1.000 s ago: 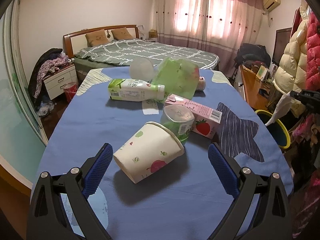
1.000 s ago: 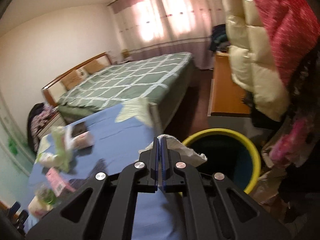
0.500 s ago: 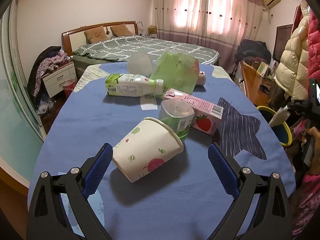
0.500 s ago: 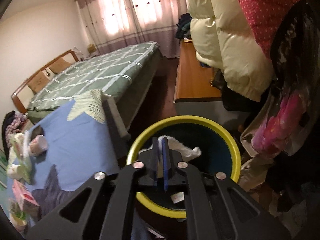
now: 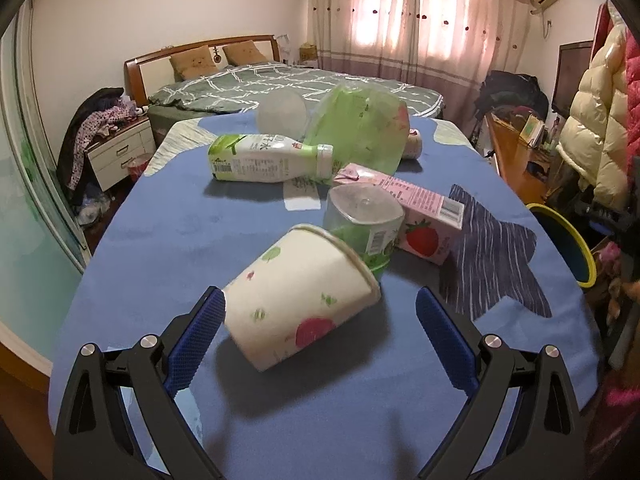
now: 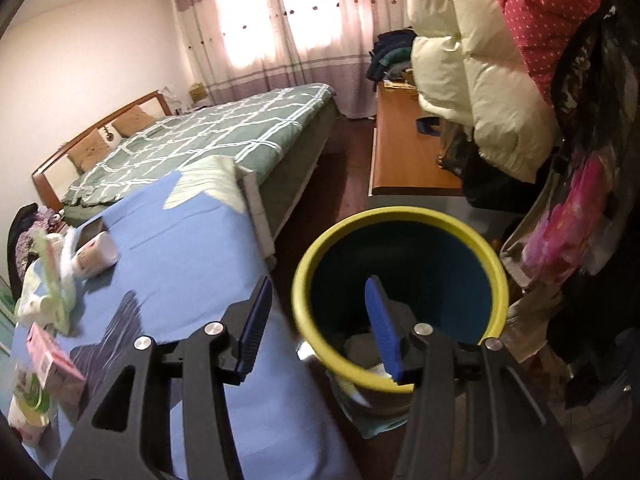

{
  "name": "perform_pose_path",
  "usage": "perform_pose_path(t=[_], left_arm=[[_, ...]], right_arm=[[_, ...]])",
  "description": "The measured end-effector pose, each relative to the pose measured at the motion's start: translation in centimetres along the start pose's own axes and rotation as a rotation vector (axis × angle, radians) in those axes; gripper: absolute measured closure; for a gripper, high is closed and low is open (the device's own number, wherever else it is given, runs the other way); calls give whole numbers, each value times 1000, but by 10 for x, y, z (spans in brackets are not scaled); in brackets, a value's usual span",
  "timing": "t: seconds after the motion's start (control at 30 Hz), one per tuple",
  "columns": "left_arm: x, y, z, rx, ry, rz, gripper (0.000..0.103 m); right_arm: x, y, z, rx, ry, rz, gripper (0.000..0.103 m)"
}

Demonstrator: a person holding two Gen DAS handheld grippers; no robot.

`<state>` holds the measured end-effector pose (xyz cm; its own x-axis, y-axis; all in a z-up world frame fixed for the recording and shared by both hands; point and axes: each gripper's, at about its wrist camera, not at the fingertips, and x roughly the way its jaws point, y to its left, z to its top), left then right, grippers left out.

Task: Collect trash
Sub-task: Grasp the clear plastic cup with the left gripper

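left view, left gripper (image 5: 318,316): fingers spread wide, nothing pinched; the near cup sits between them, and the left pad looks to be at the cup's base, contact unclear.
left view, cup (image 5: 300,296): paper, on its side on the desk (image 5: 160,240), mouth facing far right, rim against the green tub.
left view, tub (image 5: 362,228): clear-bottomed green tub tipped over, just behind the cup and touching the carton.
left view, carton (image 5: 416,216): pink strawberry carton lying flat, right of centre.
left view, bottle (image 5: 264,158): white and green, lying on its side, farther back.
left view, bag (image 5: 360,128): crumpled green plastic at the far end, with a clear lid (image 5: 282,111) and a small pot (image 5: 412,148) beside it.
left view, bin (image 5: 568,248): yellow-rimmed, off the desk's right edge, low down.
right view, right gripper (image 6: 316,320): over the bin's near rim, fingers opening, nothing between them.
right view, bin inside (image 6: 400,280): dark blue wall; pale scraps show at the bottom near the right finger, too hidden to name.
right view, desk leftovers: carton (image 6: 48,360), bag (image 6: 52,272) and pot (image 6: 98,256) on the blue cloth at left.
progress: early, I judge; some trash seems binned, but at least seven pieces remain on the desk.
left to do: cup looks next for the left gripper, then the rest into the bin.
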<state>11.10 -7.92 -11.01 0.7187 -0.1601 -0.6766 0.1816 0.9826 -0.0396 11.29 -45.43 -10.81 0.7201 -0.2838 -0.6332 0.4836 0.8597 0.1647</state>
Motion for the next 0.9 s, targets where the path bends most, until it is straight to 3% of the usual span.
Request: perform_pose_path(t=[0.23,0.53,0.8,0.9], left_arm=[[3,-10,15,18,-44,7,9],[23,-31,43,66,-64,31,18],[51,-40,51,78,2,14,35],[59,-41,50,89,20,40,44]], right_arm=[[-13,17,-22,-25,-5,44,56],[-15,24,-30,-39,-5,58,51],[-10,18,-30,-9,22,72,51],[-8,17,-30,-4,28,78,51]])
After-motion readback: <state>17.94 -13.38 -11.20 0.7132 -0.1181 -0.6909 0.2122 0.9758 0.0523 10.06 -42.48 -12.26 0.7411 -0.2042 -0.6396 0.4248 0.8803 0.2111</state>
